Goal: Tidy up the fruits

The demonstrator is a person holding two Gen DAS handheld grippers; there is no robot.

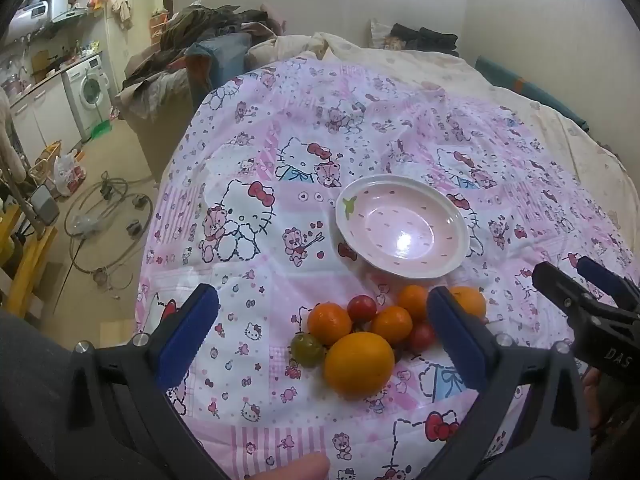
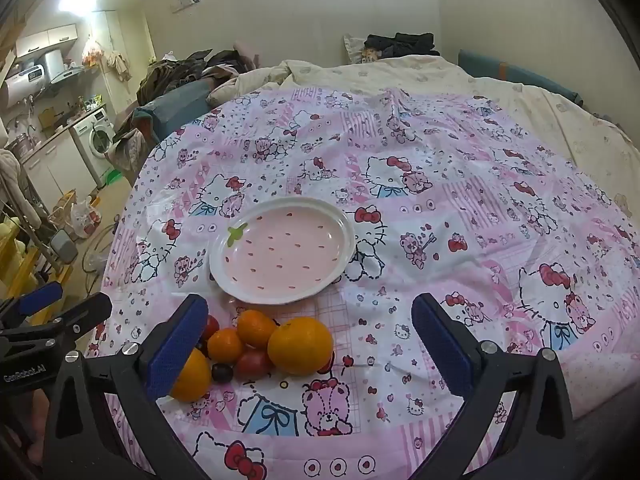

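Observation:
A pile of fruit lies on the pink cartoon cloth: a large orange (image 1: 358, 364) (image 2: 300, 345), several small oranges (image 1: 329, 323) (image 2: 226, 345), red cherry tomatoes (image 1: 361, 309) (image 2: 253, 364) and a dark green tomato (image 1: 307, 349). An empty pink strawberry plate (image 1: 402, 226) (image 2: 282, 249) sits just beyond the pile. My left gripper (image 1: 320, 332) is open, its jaws either side of the pile above it. My right gripper (image 2: 308, 336) is open above the pile's right part; it also shows in the left wrist view (image 1: 568, 280). The left gripper shows at the right wrist view's left edge (image 2: 60, 304).
The cloth (image 1: 280, 160) covers a bed with a cream quilt (image 2: 400, 76) behind. Clothes are heaped on a sofa (image 1: 208, 40) at the back left. The floor at left holds cables, bags and a washing machine (image 1: 90, 90). A wall runs along the right side.

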